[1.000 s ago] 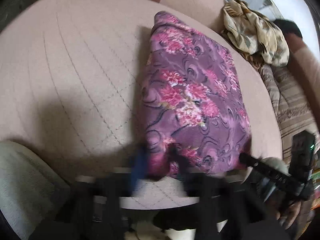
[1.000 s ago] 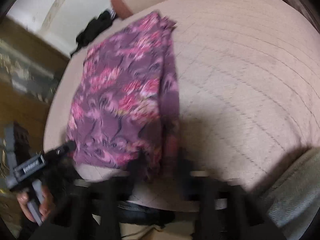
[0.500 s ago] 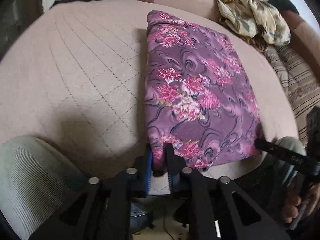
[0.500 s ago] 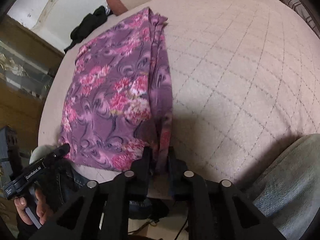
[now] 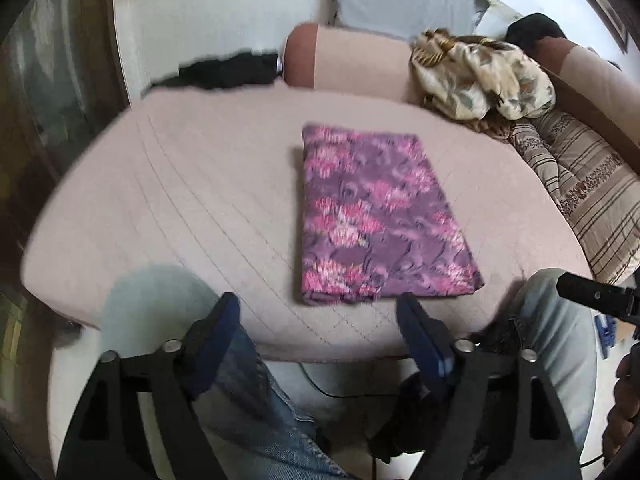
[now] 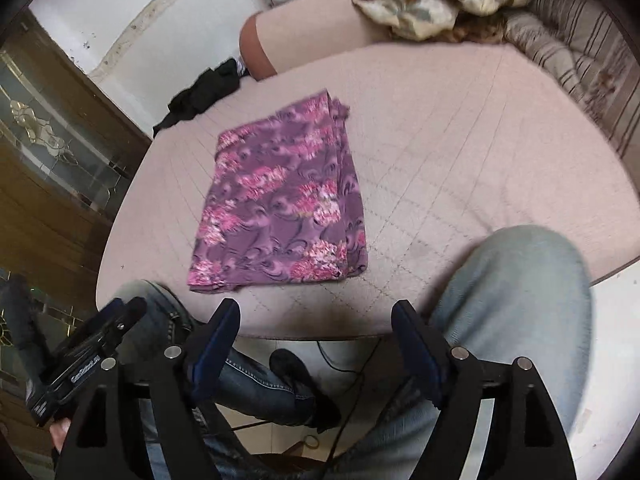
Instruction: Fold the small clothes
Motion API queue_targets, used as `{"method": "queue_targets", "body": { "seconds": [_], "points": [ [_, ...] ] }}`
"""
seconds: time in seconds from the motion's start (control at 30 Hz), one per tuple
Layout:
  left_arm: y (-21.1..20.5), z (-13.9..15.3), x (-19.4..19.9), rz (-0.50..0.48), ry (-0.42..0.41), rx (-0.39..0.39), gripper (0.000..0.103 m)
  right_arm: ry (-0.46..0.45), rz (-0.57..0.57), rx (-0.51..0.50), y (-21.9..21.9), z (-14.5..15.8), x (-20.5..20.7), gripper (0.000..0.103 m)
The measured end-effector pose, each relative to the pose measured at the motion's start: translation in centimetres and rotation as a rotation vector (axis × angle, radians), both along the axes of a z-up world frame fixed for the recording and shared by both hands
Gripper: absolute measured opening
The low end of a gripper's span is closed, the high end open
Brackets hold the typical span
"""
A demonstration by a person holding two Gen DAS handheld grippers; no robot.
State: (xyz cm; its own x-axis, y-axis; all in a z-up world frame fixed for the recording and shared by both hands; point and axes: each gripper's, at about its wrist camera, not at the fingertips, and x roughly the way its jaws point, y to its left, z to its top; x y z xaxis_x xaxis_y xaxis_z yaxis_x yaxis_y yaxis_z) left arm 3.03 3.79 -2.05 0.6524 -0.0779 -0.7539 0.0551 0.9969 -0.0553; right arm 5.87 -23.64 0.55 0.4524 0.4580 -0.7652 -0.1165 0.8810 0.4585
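A purple cloth with pink flowers (image 5: 372,216) lies folded flat as a rectangle on the pink quilted cushion (image 5: 192,200). It also shows in the right wrist view (image 6: 280,208). My left gripper (image 5: 320,320) is open and empty, held back off the cushion's near edge, below the cloth's near end. My right gripper (image 6: 316,328) is open and empty too, also back from the near edge. The left gripper shows at the lower left of the right wrist view (image 6: 92,344). The right gripper's finger tip (image 5: 592,292) shows at the right of the left wrist view.
A crumpled beige patterned cloth (image 5: 480,76) lies at the back right by a striped cushion (image 5: 584,184). A black garment (image 5: 228,72) lies at the back left. A pink bolster (image 5: 352,60) lines the back. The person's jeans-clad knees (image 6: 512,288) are at the near edge.
Both grippers let go of the cloth's near corners, opened wide and pulled back and up from the cushion. The cloth now lies flat and free.
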Motion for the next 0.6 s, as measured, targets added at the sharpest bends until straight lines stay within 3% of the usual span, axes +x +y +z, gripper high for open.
{"method": "queue_targets", "body": {
  "seconds": [0.13, 0.3, 0.4, 0.6],
  "points": [
    [-0.6, 4.2, -1.2, 0.012, -0.085, 0.082, 0.093, -0.048, -0.001, 0.015, 0.0, 3.7, -0.8, 0.084],
    [-0.5, 8.1, -1.9, 0.039, -0.142, 0.091, 0.096, -0.110, -0.021, -0.007, 0.2, 7.7, -1.7, 0.085],
    [-0.7, 9.1, -1.7, 0.045, -0.141, 0.077, 0.096, -0.152, -0.023, -0.037, 0.4, 9.8, -2.1, 0.087],
    [-0.9, 9.7, -2.1, 0.064, -0.151, 0.083, 0.097, -0.195, -0.002, -0.060, 0.9, 11.3, -2.4, 0.087]
  ]
}}
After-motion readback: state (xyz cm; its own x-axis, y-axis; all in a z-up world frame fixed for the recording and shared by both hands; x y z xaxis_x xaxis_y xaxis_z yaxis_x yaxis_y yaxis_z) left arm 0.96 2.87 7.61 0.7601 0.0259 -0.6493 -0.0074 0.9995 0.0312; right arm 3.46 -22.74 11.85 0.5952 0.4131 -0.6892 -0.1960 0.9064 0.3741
